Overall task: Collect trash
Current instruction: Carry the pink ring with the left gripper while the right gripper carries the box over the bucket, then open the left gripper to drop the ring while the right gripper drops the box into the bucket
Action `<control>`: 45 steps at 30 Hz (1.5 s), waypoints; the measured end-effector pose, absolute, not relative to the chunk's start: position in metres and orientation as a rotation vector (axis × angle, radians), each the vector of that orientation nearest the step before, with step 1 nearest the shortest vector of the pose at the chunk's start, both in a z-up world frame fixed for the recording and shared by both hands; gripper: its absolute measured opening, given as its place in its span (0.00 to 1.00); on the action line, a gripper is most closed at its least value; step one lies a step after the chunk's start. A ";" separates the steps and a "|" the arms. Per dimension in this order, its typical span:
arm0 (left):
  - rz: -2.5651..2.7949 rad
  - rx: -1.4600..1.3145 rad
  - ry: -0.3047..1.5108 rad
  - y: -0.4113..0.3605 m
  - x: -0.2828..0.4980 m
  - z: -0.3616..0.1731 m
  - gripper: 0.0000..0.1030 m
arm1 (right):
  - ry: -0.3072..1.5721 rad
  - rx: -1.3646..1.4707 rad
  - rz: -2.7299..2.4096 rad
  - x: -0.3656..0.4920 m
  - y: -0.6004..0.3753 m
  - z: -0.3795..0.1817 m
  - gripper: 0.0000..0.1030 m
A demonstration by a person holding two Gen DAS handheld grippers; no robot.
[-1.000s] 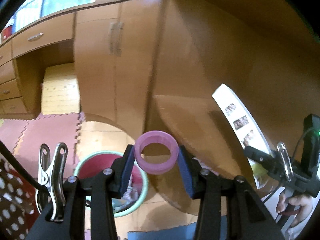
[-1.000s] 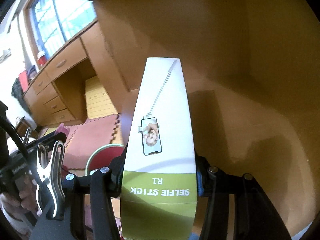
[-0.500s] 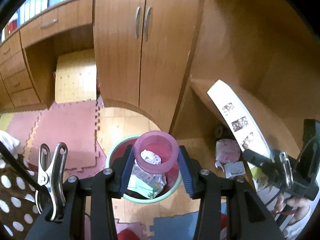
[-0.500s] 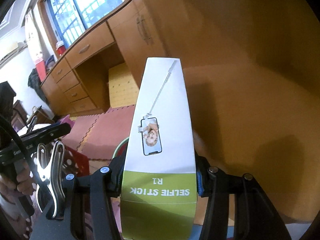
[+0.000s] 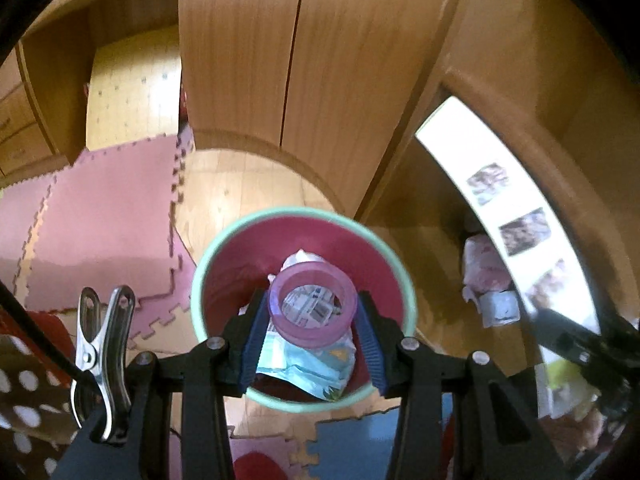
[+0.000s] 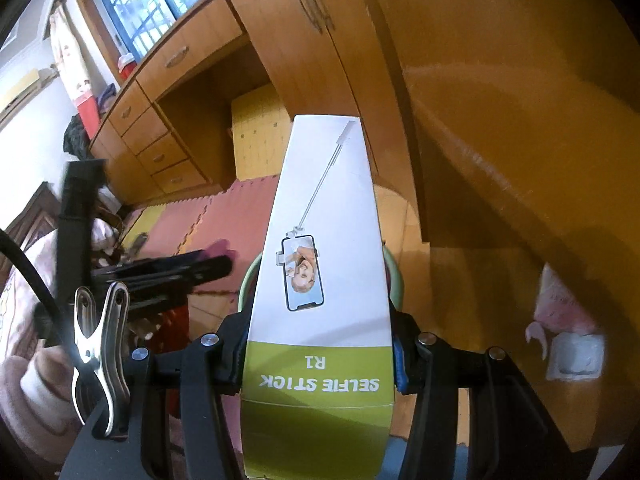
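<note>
My left gripper pinches a pink ring between its blue pads, one pad on each side of the ring. The ring hangs directly above the mouth of a round bin with a green rim and a red inside. Through the ring's hole I see printed paper lying in the bin. Crumpled white paper and a pale blue wrapper also lie in there.

My right gripper clamps a tall white and green box marked SELFIE STICK R1, jaws tight on its two long sides. The box points away from the camera and covers most of the bin; only slivers of the green rim show on either side of it.

From the left view, the box rises at the right edge, beside the bin.

Under the wooden cabinet, to the right of the bin, a pink and white wad lies on the floor, touching a small grey-white packet. Pink foam mats cover the floor to the left.
</note>
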State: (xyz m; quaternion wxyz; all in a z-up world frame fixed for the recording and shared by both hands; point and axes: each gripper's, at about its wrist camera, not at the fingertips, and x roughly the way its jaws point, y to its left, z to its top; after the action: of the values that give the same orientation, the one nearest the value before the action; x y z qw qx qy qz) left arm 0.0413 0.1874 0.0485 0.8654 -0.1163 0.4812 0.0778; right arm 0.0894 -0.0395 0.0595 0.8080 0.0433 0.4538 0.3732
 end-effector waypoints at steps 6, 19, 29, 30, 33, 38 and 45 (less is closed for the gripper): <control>0.164 -0.270 1.056 0.201 0.063 0.011 0.44 | 1.039 0.088 0.785 0.100 -0.025 0.039 0.51; 0.215 -0.374 1.156 0.227 0.082 -0.020 0.51 | 1.177 0.067 0.789 0.103 -0.007 -0.001 0.51; 0.293 -0.455 1.094 0.251 0.073 0.015 0.53 | 1.330 0.042 0.749 0.112 0.035 -0.031 0.51; 0.309 -0.463 1.092 0.256 0.070 0.018 0.53 | 1.362 0.055 0.743 0.114 0.043 -0.039 0.51; 0.331 -0.476 1.096 0.266 0.063 0.024 0.53 | 1.441 0.062 0.728 0.120 0.069 -0.061 0.51; 0.318 -0.528 1.106 0.278 0.054 0.026 0.54 | 1.476 -0.118 0.698 0.125 0.112 -0.091 0.51; 0.342 -0.592 1.089 0.295 0.046 0.026 0.54 | 1.616 -0.257 0.639 0.136 0.155 -0.146 0.51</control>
State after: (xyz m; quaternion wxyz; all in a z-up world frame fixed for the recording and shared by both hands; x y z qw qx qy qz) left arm 0.0462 0.2952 0.0265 0.8003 -0.2759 0.5079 0.1594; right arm 0.1364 0.1554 -0.1459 0.6386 -0.1127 0.7080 0.2798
